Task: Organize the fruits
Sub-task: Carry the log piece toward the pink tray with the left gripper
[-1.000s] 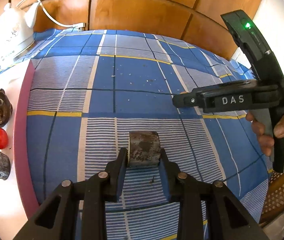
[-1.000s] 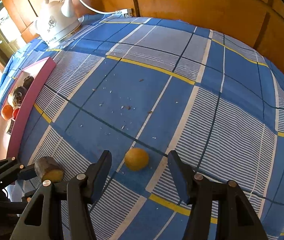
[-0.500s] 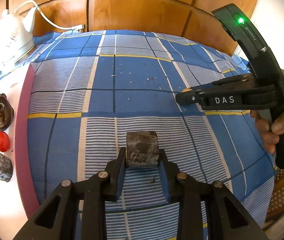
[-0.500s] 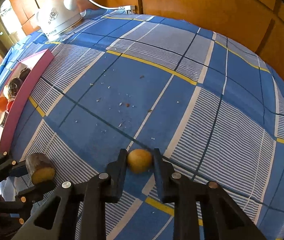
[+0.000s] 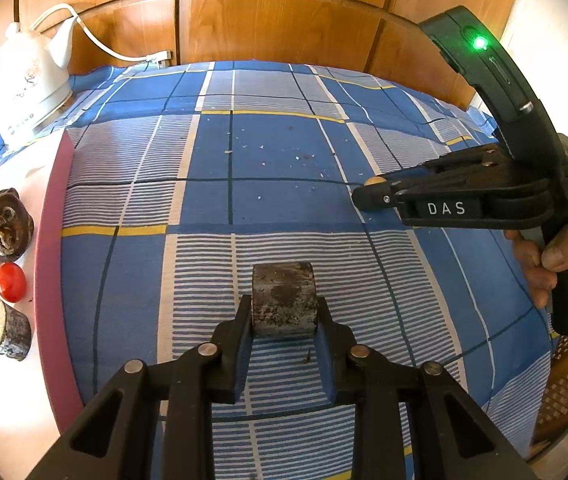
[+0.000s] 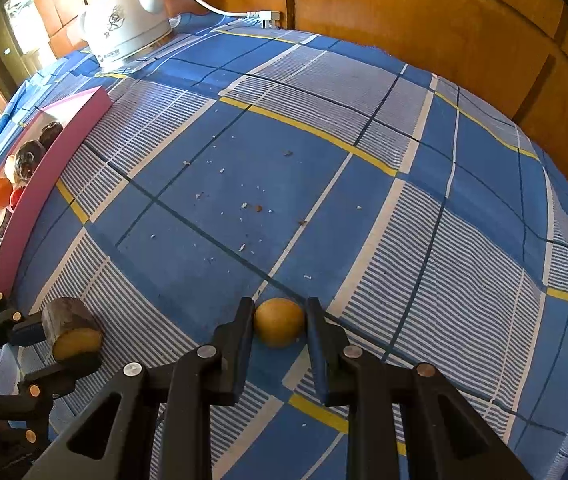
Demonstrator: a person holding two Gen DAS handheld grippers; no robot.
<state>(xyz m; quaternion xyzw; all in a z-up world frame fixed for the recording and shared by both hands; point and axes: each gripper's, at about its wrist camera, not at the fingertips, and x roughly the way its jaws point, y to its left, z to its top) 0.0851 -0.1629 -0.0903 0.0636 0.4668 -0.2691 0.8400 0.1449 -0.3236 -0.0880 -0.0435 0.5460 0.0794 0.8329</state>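
A dark-skinned cut fruit chunk (image 5: pixel 284 300) rests on the blue checked cloth, and my left gripper (image 5: pixel 284 314) is shut on it, its jaws still squeezing tighter against both sides. In the right wrist view the same chunk (image 6: pixel 70 330) shows a yellow cut face inside the left gripper (image 6: pixel 64 344). A small round yellow fruit (image 6: pixel 279 322) sits on the cloth with my right gripper (image 6: pixel 279 320) shut on it. From the left wrist view, the right gripper (image 5: pixel 372 196) points left and only a sliver of the yellow fruit (image 5: pixel 375 180) shows.
A white tray with a pink rim (image 5: pixel 50 260) lies at the left and holds a dark round fruit (image 5: pixel 6 230), a red tomato (image 5: pixel 11 282), oranges and another cut chunk (image 5: pixel 8 334). A white kettle (image 5: pixel 28 84) with its cord stands at the back left. Wooden panels back the table.
My right gripper's jaws went from wide apart around the yellow fruit to pressed against it. The left gripper kept its hold on the dark chunk.
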